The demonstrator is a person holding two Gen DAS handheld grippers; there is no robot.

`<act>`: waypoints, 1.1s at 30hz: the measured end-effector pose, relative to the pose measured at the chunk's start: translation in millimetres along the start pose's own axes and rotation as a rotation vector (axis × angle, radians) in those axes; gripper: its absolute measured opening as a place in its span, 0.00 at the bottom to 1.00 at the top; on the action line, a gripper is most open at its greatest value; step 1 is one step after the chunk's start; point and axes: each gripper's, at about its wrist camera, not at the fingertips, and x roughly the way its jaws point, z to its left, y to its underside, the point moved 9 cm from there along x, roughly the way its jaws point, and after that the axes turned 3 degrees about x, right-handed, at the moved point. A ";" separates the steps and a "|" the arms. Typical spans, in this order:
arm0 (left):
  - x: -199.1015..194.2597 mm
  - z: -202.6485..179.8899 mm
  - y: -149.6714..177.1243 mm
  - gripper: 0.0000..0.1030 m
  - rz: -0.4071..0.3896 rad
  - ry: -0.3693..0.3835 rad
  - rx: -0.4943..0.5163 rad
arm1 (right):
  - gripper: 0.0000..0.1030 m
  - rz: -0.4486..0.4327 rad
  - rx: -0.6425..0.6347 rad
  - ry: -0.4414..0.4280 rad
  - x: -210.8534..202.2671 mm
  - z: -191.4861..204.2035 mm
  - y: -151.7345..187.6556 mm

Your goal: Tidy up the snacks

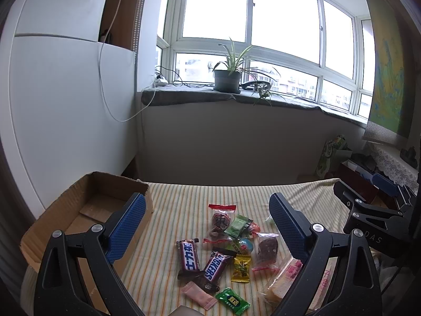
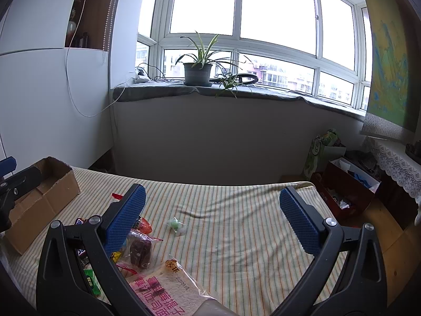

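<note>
cloth striped, on table | window w/ potted plant behind

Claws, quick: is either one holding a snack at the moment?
Left claw: open, holding nothing, above the snack pile.
Right claw: open, holding nothing, over the striped cloth.

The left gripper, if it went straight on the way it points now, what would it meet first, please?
Probably the snack pile on the striped cloth: the open left gripper tilts down toward it, likely the red-topped candy first, though depth is unclear.
</note>
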 end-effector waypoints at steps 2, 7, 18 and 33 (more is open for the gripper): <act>0.2 0.0 -0.3 0.92 0.000 -0.001 0.000 | 1.00 -0.001 0.001 0.002 0.0 0.1 0.0; -0.4 -2.0 0.1 0.92 -0.001 0.003 0.004 | 1.00 0.000 0.000 0.001 0.4 0.3 -0.4; -1.6 -3.0 -1.5 0.92 -0.005 0.007 0.004 | 1.00 -0.002 0.001 0.003 0.0 0.2 -0.2; -2.8 -4.3 -0.9 0.92 -0.004 0.013 0.005 | 1.00 0.007 -0.010 0.007 1.7 -0.3 4.9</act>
